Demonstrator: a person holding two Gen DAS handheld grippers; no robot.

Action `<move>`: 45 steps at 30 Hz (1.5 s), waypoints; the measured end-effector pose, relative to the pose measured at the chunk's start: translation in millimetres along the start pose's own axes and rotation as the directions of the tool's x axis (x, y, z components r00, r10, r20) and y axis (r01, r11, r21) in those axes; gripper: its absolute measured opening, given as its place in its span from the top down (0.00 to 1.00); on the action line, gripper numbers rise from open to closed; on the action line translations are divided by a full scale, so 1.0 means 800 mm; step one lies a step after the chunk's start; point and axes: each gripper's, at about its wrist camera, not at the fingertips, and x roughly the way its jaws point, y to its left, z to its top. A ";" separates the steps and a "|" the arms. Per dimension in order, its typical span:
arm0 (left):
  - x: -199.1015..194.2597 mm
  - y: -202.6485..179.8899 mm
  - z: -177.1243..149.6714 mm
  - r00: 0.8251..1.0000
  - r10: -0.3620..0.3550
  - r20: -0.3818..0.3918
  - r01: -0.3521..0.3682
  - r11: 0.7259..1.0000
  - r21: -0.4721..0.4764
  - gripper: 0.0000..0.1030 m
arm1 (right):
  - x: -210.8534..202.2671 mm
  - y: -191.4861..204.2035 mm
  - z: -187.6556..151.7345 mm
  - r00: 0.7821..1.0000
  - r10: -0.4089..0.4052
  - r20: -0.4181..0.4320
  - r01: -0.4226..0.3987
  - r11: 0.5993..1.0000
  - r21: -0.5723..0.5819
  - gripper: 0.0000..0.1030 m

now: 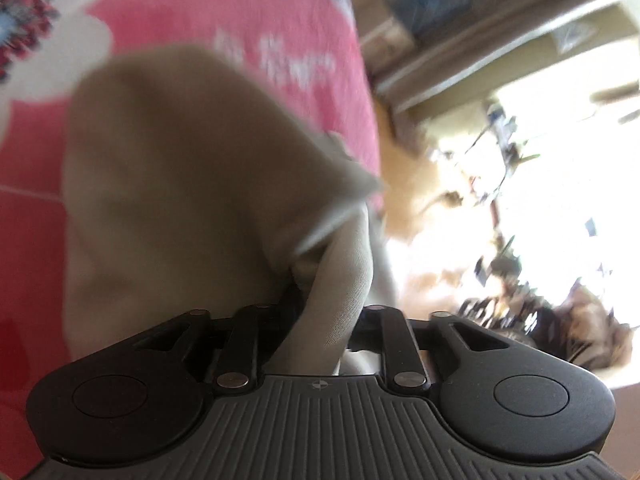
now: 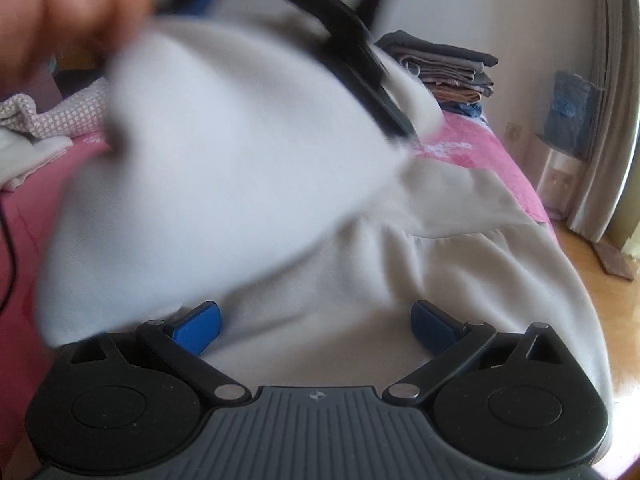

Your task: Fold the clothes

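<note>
Because you are carrying a flap of the grey garment [image 2: 460, 240] across the pink bedspread [image 1: 240, 8] to fold it, your left gripper [image 1: 320, 304] has cloth between its fingers, grip uncertain; your right gripper [image 2: 316, 324] hangs released above it.

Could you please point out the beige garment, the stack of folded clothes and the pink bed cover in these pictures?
beige garment [image 2: 460, 264], right wrist view, on its flat part lying on the bed.
stack of folded clothes [image 2: 444, 68], right wrist view, on the middle layers.
pink bed cover [image 1: 224, 4], left wrist view, on bare pink cloth above the garment.
</note>
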 end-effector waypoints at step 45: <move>-0.174 0.059 -0.159 0.832 0.318 0.454 -0.458 0.856 0.240 0.24 | -0.091 -0.041 0.005 0.997 0.073 -0.029 -0.071 0.994 0.082 0.00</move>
